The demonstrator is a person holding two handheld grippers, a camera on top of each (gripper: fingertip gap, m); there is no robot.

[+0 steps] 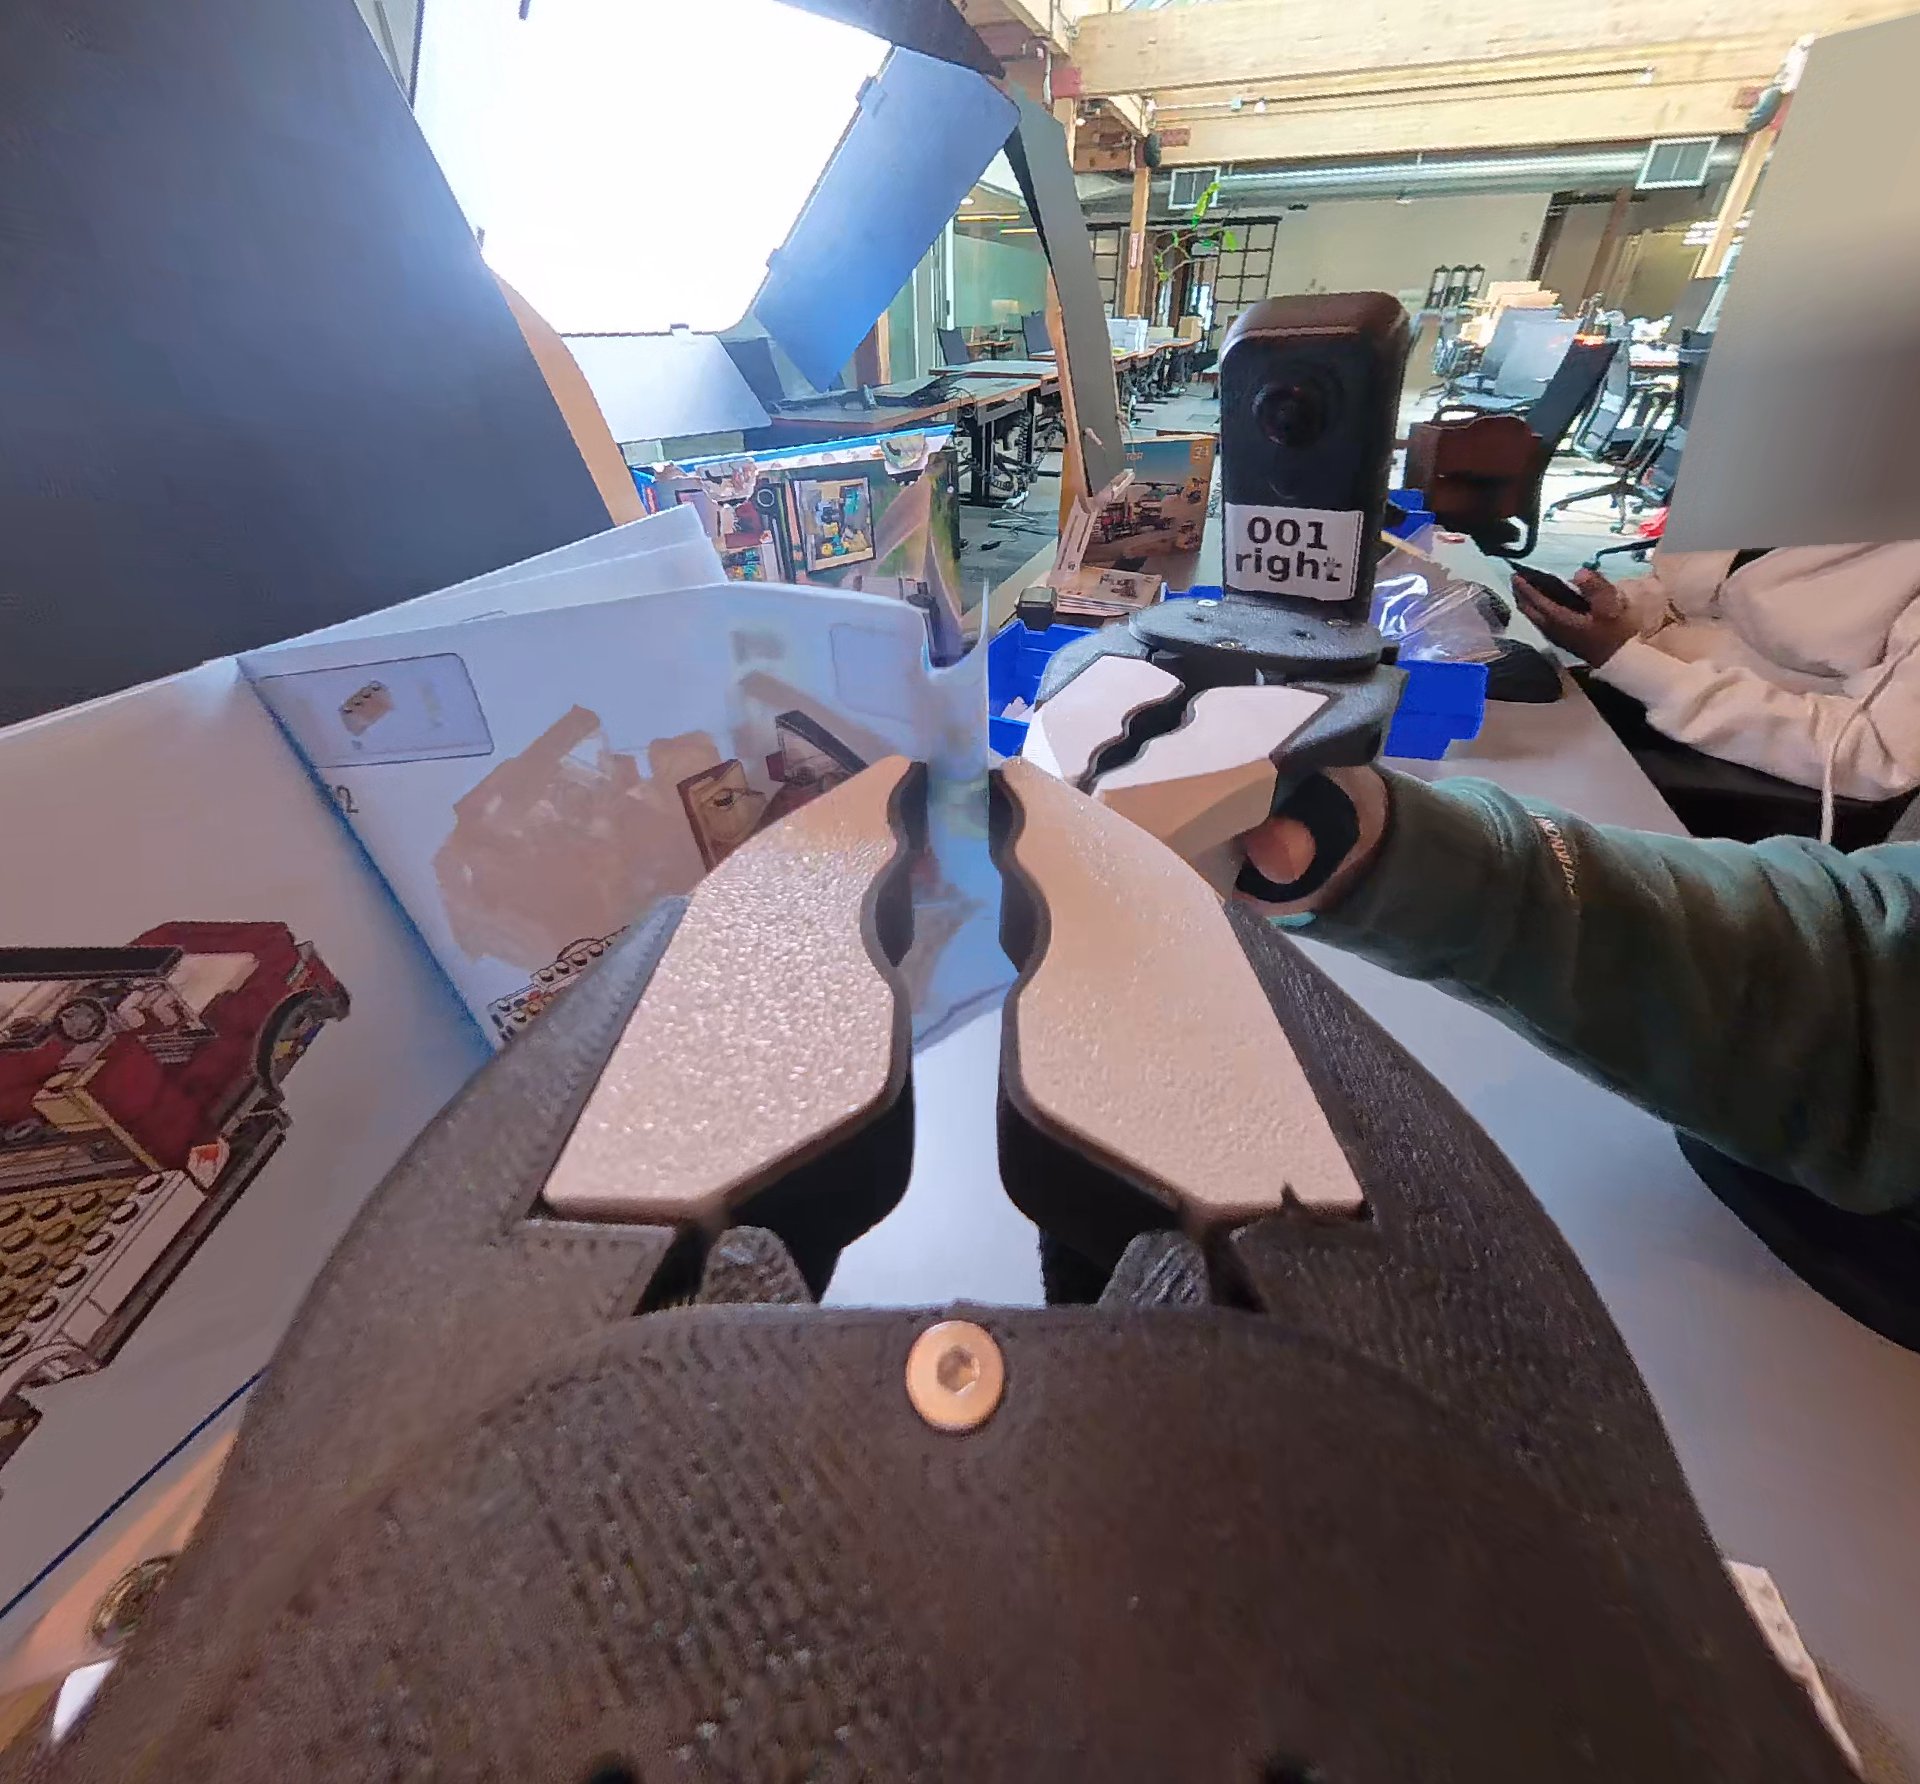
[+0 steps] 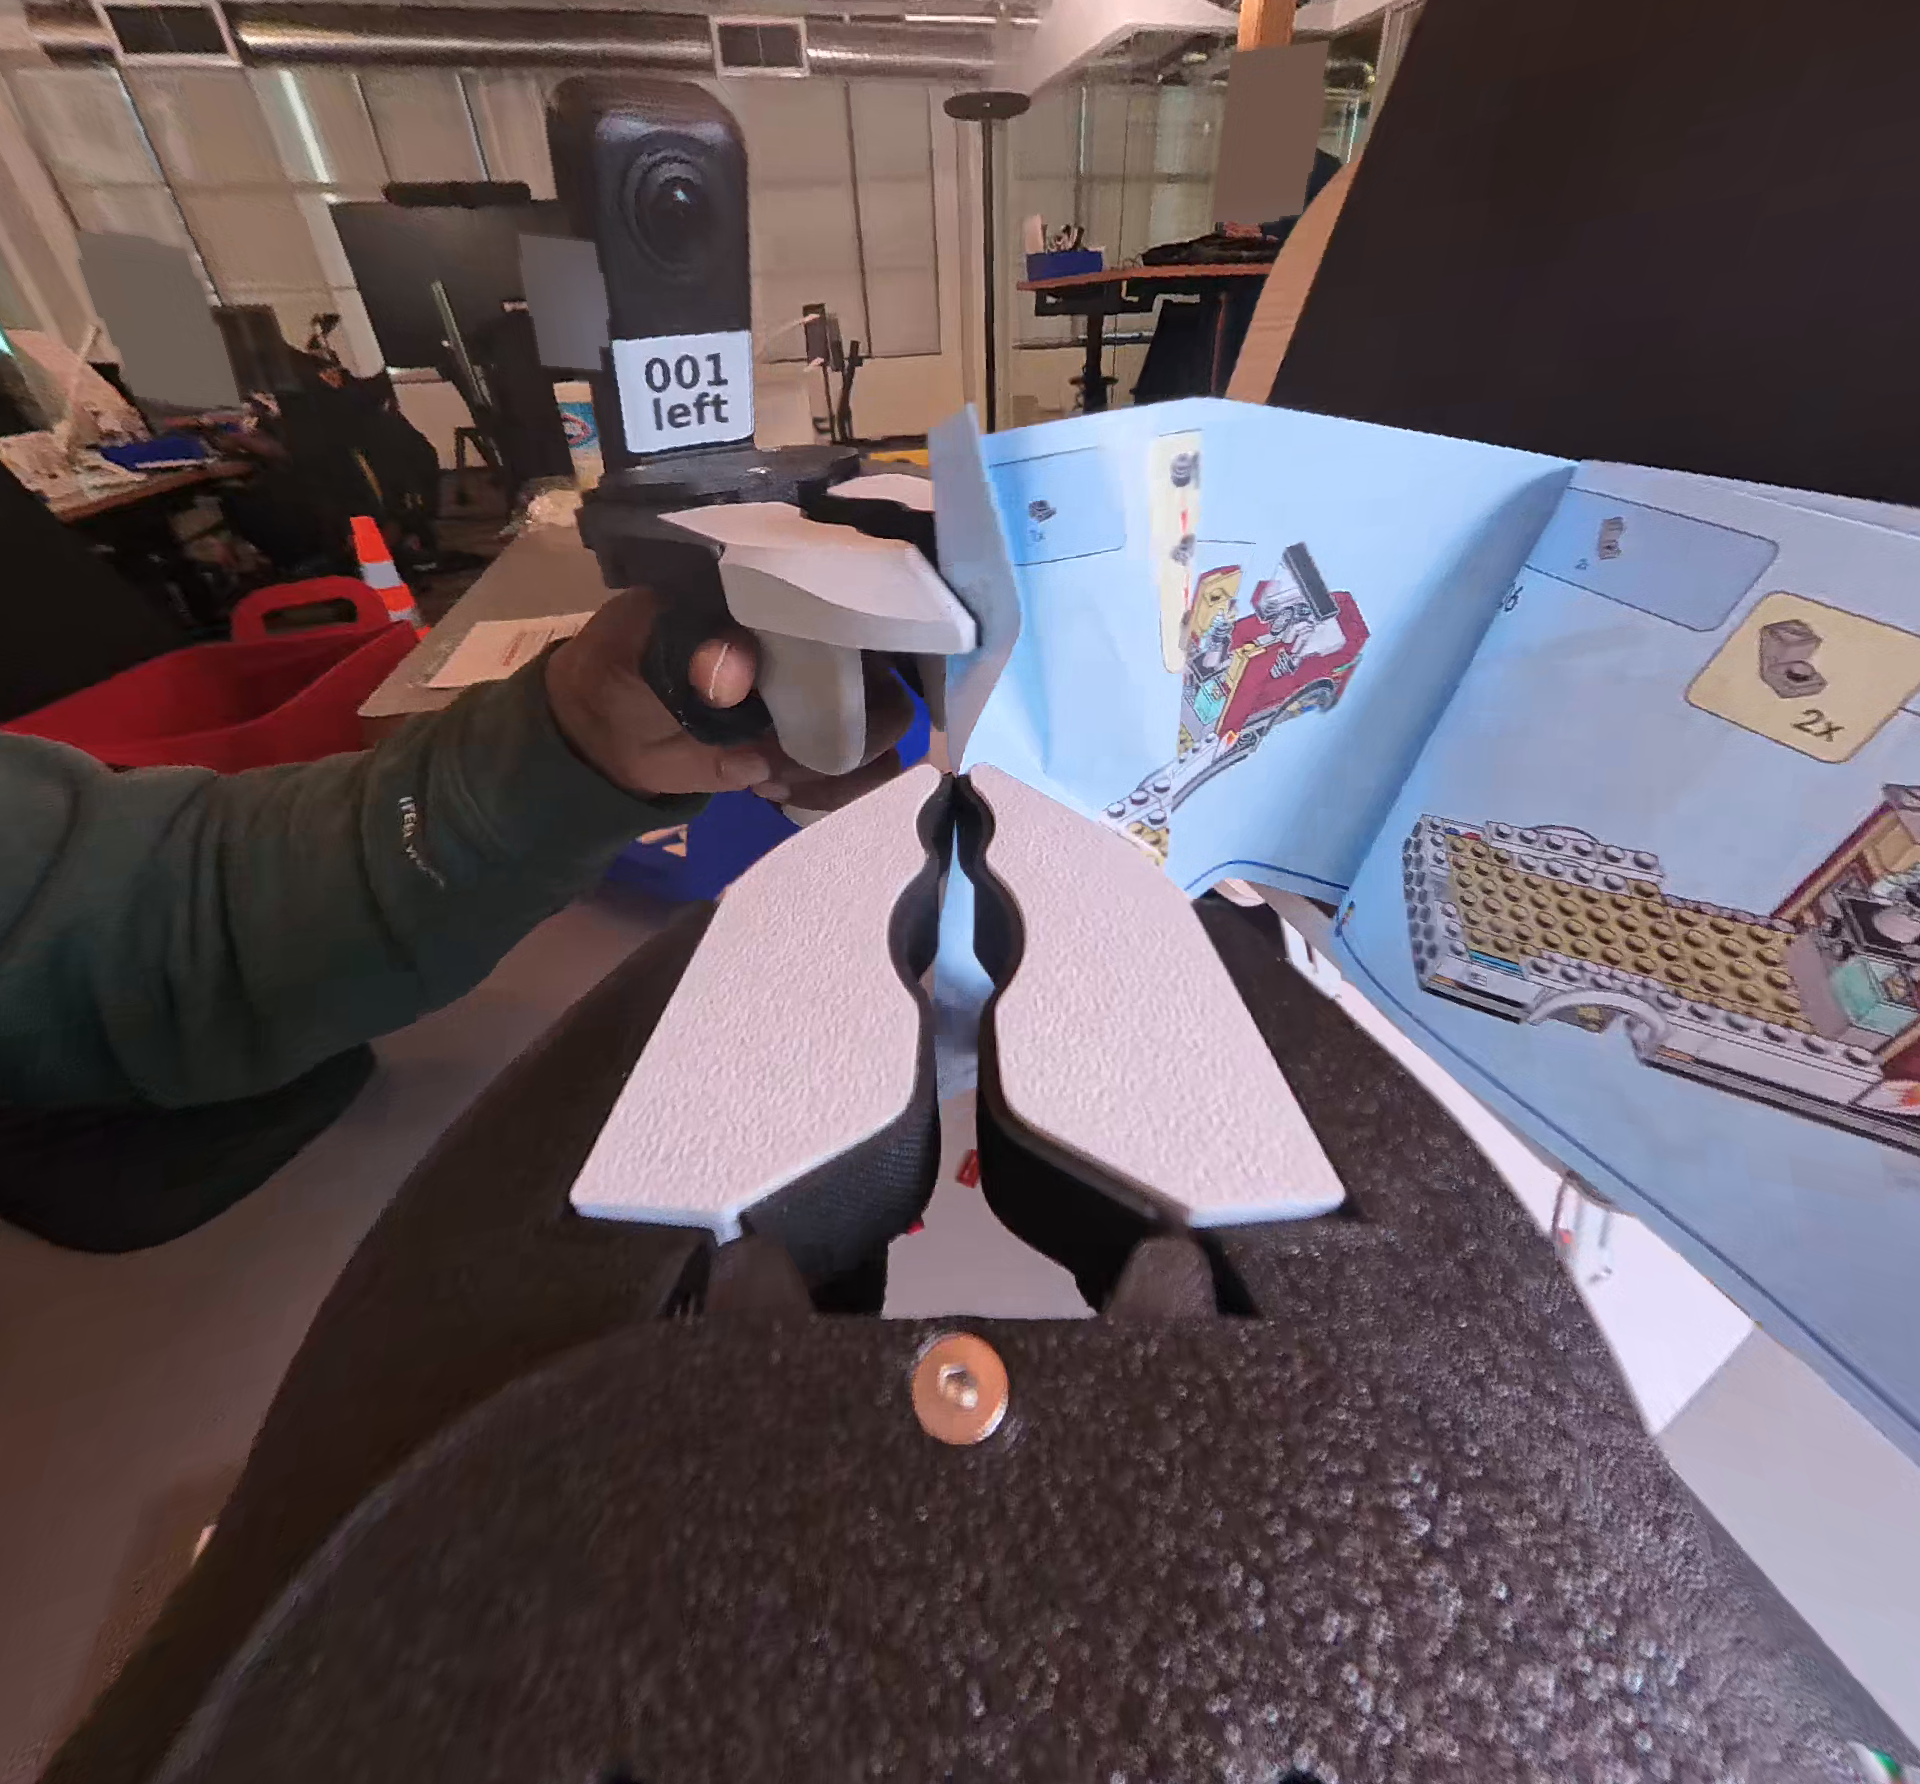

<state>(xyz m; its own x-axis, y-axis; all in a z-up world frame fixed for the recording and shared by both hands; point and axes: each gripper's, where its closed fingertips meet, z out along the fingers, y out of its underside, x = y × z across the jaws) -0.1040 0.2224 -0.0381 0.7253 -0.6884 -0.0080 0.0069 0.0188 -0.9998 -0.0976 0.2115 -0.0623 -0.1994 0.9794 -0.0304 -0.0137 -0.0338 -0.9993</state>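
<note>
An open building-instruction booklet [image 1: 520,799] with toy truck drawings stands tilted up; it also shows in the right wrist view [image 2: 1558,747]. One light blue page [image 2: 1091,643] is lifted away from the rest. My right gripper [image 2: 954,778] is shut, and the page's lower edge runs in between its fingers. My left gripper [image 1: 958,778] is open around the same page's free edge [image 1: 961,695], with dark gaps beside the paper. It shows in the right wrist view [image 2: 945,560] higher on the page. The right gripper [image 1: 1091,758] sits just right of the left one.
Blue bins [image 1: 1434,706] and toy boxes [image 1: 831,508] stand behind on the grey table [image 1: 1558,1163]. A seated person's sleeve [image 1: 1766,654] is at the right. A black panel [image 1: 208,280] rises on the left. A red tub [image 2: 260,685] and an orange cone [image 2: 379,560] stand farther off. Only a small space, under 4 cm, lies between the two pairs of fingers.
</note>
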